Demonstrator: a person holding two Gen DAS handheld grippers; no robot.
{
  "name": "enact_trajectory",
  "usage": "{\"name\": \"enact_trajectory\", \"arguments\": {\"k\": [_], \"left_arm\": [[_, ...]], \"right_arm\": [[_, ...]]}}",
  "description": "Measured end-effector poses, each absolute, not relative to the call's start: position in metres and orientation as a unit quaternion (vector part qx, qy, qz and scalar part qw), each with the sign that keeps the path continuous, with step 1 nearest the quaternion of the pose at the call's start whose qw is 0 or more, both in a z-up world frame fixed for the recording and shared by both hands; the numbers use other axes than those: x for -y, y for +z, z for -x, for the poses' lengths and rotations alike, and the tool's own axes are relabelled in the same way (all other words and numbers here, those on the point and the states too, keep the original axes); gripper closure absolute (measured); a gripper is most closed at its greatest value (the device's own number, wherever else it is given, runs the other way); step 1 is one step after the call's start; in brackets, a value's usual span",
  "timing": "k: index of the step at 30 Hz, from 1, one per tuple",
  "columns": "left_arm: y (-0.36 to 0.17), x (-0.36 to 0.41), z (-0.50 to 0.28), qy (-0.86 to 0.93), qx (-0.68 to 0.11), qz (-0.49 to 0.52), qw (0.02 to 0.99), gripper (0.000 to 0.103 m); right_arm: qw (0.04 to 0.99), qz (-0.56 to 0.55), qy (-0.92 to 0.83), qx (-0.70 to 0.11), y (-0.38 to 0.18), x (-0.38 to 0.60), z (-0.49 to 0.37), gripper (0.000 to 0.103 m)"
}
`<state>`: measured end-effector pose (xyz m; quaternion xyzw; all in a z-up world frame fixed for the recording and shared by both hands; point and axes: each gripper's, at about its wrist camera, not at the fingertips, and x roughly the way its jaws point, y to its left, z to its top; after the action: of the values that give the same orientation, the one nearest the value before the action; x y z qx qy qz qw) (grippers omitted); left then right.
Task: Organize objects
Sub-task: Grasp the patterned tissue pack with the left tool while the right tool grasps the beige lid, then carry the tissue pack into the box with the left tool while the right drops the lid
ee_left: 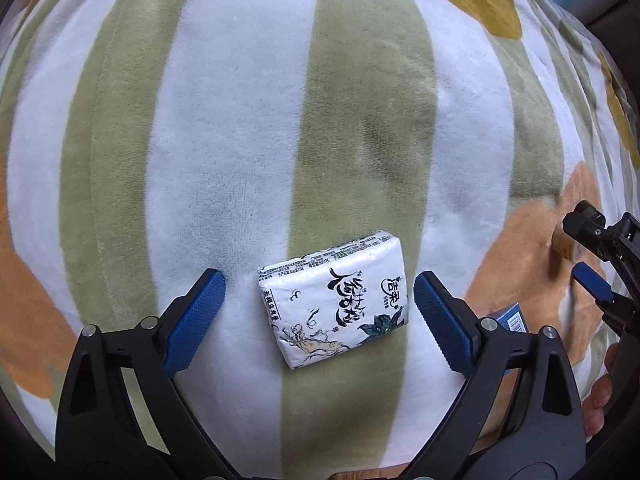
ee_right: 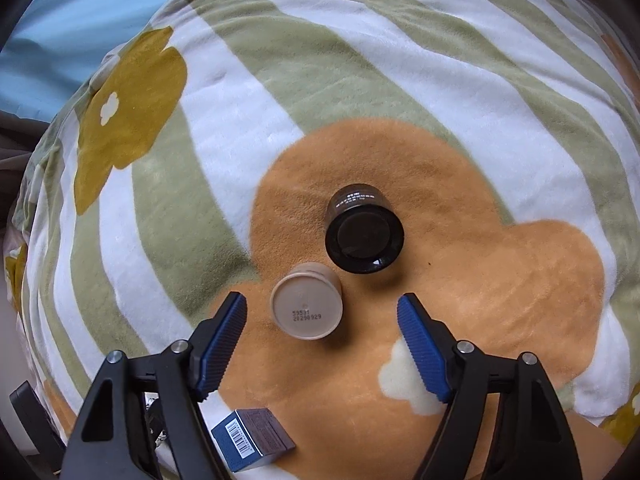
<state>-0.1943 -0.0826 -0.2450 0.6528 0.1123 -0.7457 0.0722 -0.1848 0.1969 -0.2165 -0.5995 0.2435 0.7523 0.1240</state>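
- The tissue pack [ee_left: 334,300] lies flat on the striped blanket [ee_left: 240,120], straight ahead of the left claw [ee_left: 319,312] and between its two blue pads [ee_left: 196,316], which stand wide apart and touch nothing.
- The pack sits skewed: its long axis runs from its near-left corner up to its far-right corner, not square to the line between the pads. The right pad is just beside the pack's right edge; the left pad is farther off. I judge that a small twist of the wrist would let the pads meet the pack's long sides squarely.
- The right claw [ee_right: 322,338] is also spread open and empty. Taking the tan jar [ee_right: 306,306] as the landmark: it stands upright on the orange flower patch of the blanket, between the right claw's pads but nearer the left one.
- Beyond the tan jar and to its right stands the black jar [ee_right: 364,232], close by but not touching, past the pad tips.
- Near of the tan jar, under the right claw's left finger, lies the blue box [ee_right: 252,440], barcode face up.
- For the pack the left claw is clearly the nearer; for the tan jar, the right. Which goes first I cannot tell.
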Motion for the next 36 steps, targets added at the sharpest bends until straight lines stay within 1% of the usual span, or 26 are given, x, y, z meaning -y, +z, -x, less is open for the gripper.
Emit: {"name": "enact_trajectory", "arguments": {"k": [5,7,8,9,10,11,12,16,24,30,31,36], "left_arm": [[-0.245,0.085,0.194,-0.747,-0.119,-0.650,0.075,0.018],[-0.243,0.086,0.193,-0.748,-0.122,-0.648,0.075,0.026],[-0.243,0.087,0.192,-0.749,-0.123,-0.647,0.074,0.028],[-0.242,0.088,0.192,-0.749,-0.125,-0.647,0.073,0.033],[-0.242,0.089,0.192,-0.749,-0.126,-0.646,0.072,0.036],[-0.241,0.090,0.192,-0.749,-0.126,-0.647,0.070,0.038],[-0.240,0.091,0.192,-0.749,-0.126,-0.646,0.069,0.041],[-0.237,0.093,0.190,-0.752,-0.132,-0.643,0.063,0.043],[-0.215,0.092,0.183,-0.767,-0.132,-0.625,0.056,0.044],[-0.186,0.104,0.178,-0.789,-0.137,-0.596,0.058,0.045],[-0.182,0.095,0.179,-0.793,-0.137,-0.591,0.058,0.045],[-0.137,0.097,0.154,-0.814,-0.132,-0.564,0.052,0.045]], "right_arm": [[0.127,0.598,0.755,-0.236,-0.217,-0.194,0.183,0.046],[0.126,0.597,0.757,-0.232,-0.216,-0.193,0.181,0.052],[0.125,0.598,0.758,-0.227,-0.215,-0.193,0.181,0.057],[0.124,0.599,0.758,-0.224,-0.215,-0.192,0.180,0.062],[0.122,0.600,0.758,-0.225,-0.215,-0.192,0.179,0.065],[0.120,0.600,0.758,-0.227,-0.215,-0.193,0.178,0.070],[0.120,0.600,0.758,-0.227,-0.215,-0.193,0.176,0.072],[0.116,0.595,0.763,-0.223,-0.209,-0.192,0.170,0.072],[0.095,0.583,0.780,-0.209,-0.186,-0.191,0.152,0.072],[0.063,0.571,0.796,-0.192,-0.168,-0.191,0.146,0.072],[0.058,0.569,0.799,-0.185,-0.165,-0.188,0.146,0.072],[0.033,0.555,0.814,-0.168,-0.144,-0.176,0.152,0.072]]}}
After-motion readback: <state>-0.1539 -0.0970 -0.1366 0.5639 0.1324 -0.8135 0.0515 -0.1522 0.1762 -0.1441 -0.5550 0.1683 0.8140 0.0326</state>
